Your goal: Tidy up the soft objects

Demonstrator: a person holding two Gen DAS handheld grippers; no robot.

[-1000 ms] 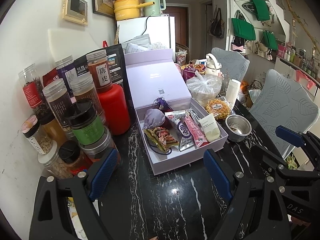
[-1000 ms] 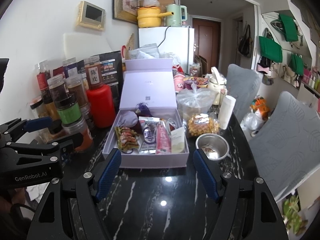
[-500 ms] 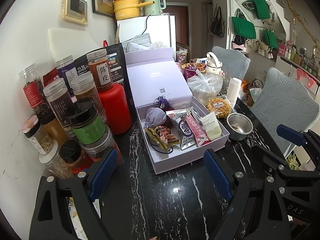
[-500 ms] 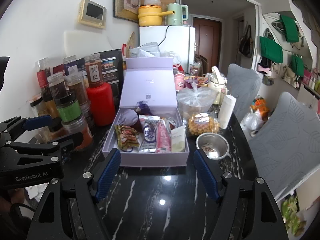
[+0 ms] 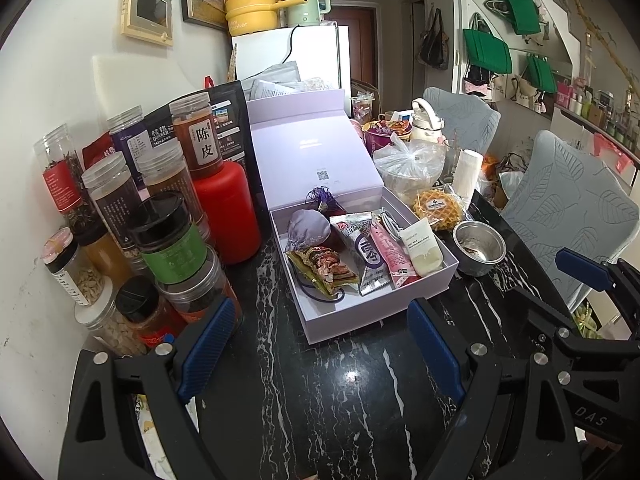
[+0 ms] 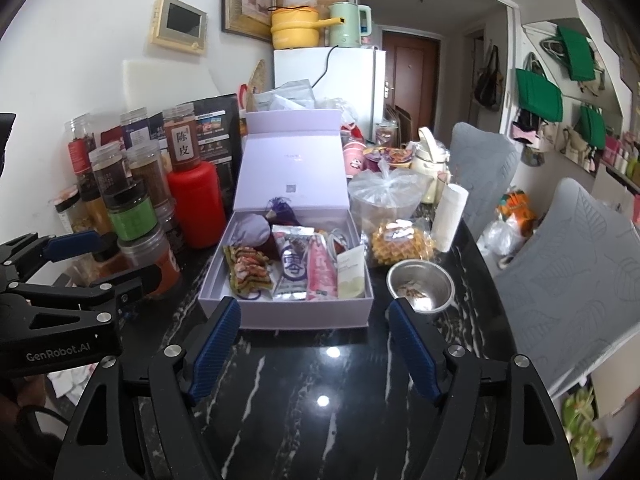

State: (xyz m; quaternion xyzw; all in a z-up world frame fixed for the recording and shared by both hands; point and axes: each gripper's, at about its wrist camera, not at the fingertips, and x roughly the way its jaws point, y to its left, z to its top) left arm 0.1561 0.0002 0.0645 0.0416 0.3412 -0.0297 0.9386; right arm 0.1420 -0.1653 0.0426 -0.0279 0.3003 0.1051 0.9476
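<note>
An open lilac gift box (image 5: 362, 322) (image 6: 280, 314) stands on the black marble table with its lid raised. Inside lie a lilac pouch (image 5: 308, 230) (image 6: 250, 230), a green-and-red snack pack (image 5: 324, 270) (image 6: 248, 270), a silver sachet (image 5: 370, 258) (image 6: 292, 268), a pink sachet (image 5: 390, 248) (image 6: 322, 270) and a white cream tube (image 5: 424, 246) (image 6: 352, 274). My left gripper (image 5: 316, 334) hangs open just in front of the box, nothing between its fingers. My right gripper (image 6: 314, 338) is open too, close to the box's front wall.
Several spice jars (image 5: 168, 240) (image 6: 134, 216) and a red bottle (image 5: 226, 210) (image 6: 196, 204) crowd the left side by the wall. A steel bowl (image 5: 478, 246) (image 6: 420, 286), a wrapped waffle (image 5: 438, 208) (image 6: 400, 242), a plastic bag (image 6: 386, 192) and two grey chairs (image 6: 576, 276) are to the right.
</note>
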